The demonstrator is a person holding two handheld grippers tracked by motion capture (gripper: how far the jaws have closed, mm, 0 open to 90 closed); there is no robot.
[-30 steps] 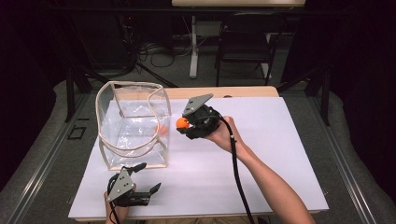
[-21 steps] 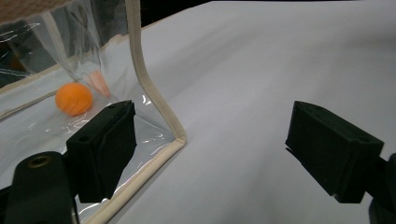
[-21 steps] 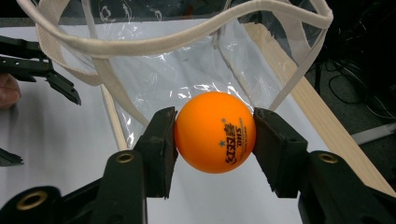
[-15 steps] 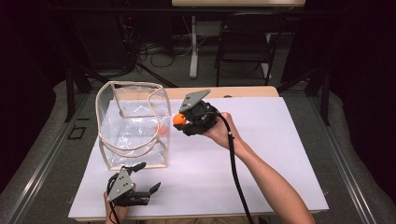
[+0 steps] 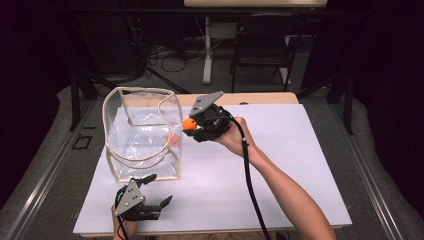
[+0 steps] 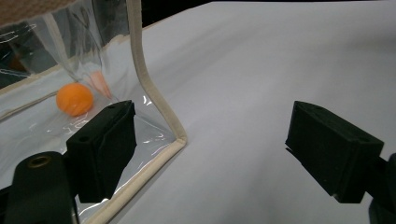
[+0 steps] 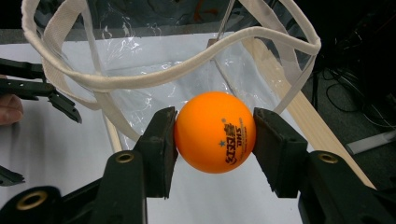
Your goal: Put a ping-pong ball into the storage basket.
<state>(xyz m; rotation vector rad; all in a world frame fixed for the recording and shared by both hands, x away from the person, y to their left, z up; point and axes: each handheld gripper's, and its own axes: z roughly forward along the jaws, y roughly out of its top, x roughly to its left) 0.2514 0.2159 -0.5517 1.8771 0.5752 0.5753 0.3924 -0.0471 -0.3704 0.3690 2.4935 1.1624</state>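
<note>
My right gripper [image 5: 192, 125] is shut on an orange table-tennis ball [image 5: 188, 124], held in the air just right of a clear plastic bag with cream trim [image 5: 142, 132]. In the right gripper view the ball [image 7: 215, 131] sits squeezed between both pads [image 7: 161, 140], with the bag's open rim [image 7: 154, 77] right beyond it. A second orange ball [image 5: 174, 139] lies inside the bag; the left gripper view shows this ball [image 6: 74, 99] through the clear wall. My left gripper [image 5: 161, 188] stands open by the bag's near right corner [image 6: 175, 140], nothing between its jaws.
A white sheet [image 5: 300, 165] covers the table, with a wooden strip [image 5: 260, 98] at its far edge. A chair [image 5: 262, 50] and cables stand on the dark floor beyond. The person's right forearm [image 5: 285, 195] crosses the sheet from the bottom.
The right gripper with its ball has edged slightly left and up, closer to the bag's rim. The left gripper has stayed put.
</note>
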